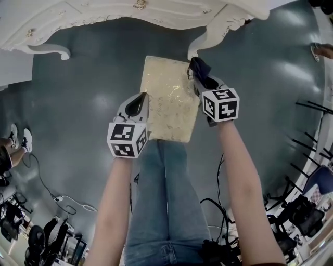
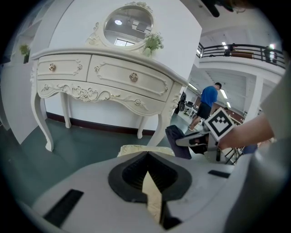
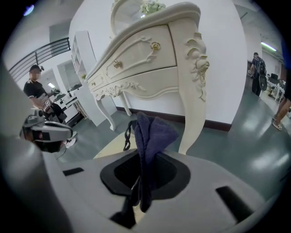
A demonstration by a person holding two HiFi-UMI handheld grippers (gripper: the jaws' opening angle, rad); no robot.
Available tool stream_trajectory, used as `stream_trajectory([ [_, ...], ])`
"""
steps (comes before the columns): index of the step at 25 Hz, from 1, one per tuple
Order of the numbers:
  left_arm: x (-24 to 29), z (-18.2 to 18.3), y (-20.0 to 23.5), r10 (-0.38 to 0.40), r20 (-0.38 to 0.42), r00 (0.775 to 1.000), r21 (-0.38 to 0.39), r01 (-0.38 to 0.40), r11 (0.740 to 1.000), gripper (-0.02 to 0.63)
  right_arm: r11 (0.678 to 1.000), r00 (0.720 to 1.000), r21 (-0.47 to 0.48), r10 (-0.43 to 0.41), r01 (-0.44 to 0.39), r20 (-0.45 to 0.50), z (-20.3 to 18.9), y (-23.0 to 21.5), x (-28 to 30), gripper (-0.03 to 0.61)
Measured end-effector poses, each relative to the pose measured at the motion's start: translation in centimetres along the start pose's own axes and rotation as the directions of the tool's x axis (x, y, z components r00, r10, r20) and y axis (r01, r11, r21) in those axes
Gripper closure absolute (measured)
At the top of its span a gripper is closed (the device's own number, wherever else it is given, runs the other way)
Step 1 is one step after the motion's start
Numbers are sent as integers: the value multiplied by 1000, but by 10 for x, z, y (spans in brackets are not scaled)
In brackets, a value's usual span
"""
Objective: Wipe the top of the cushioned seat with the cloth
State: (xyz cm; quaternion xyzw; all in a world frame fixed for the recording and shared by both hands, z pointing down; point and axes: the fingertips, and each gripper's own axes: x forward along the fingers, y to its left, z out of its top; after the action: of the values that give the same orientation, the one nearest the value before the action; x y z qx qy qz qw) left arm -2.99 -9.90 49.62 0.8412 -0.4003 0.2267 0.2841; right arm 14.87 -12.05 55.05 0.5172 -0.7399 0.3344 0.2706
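**Head view.** The seat (image 1: pixel 166 104), a cream square cushion, stood on the grey floor (image 1: pixel 88 93) just in front of a white dresser (image 1: pixel 119 13). Its far right corner lay near one dresser leg (image 1: pixel 208 36). The left claw (image 1: pixel 141 98) was at the seat's left edge. The right claw (image 1: pixel 200 78) was at the far right corner, with the dark blue cloth (image 1: pixel 200 66) bunched at its tip. The person's jeans (image 1: pixel 166 197) ran up to the seat's near edge.

**Left gripper view.** The left claw (image 2: pixel 146 175) was closed, its tips meeting, and nothing could be seen gripped between them. A narrow cream wedge showed through the slit behind the tips. Part of the seat (image 2: pixel 136 149) showed just beyond. The right claw (image 2: pixel 193 141) was to the right with the cloth (image 2: pixel 178 142) hanging from it. Whether the cloth touched the cushion could not be told here. Behind stood the dresser (image 2: pixel 104 77) with its oval mirror (image 2: pixel 128 25), and farther off a person in a blue shirt (image 2: pixel 208 102).

**Right gripper view.** The right claw (image 3: pixel 143 182) was clamped on the cloth (image 3: pixel 150 132), which rose in upright folds from between the jaws, with a dark loop at its left side. A strip of the seat (image 3: pixel 111 148) showed to the left of the cloth. The dresser leg (image 3: pixel 198 91) stood just behind it. The left claw (image 3: pixel 45 132) showed at the left edge.
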Motion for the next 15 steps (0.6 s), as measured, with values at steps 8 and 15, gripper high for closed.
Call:
stream_trajectory([
  [8,6,-1,10,17,-11,1000,-14,-17,1000,609,995,992,-59,-88,83,-95,19,-29,33,543],
  [15,11,1,21,24,-18,1000,-26,-25,999,609,994,978,-77,-95,82,-186,-1,-28,64,543],
])
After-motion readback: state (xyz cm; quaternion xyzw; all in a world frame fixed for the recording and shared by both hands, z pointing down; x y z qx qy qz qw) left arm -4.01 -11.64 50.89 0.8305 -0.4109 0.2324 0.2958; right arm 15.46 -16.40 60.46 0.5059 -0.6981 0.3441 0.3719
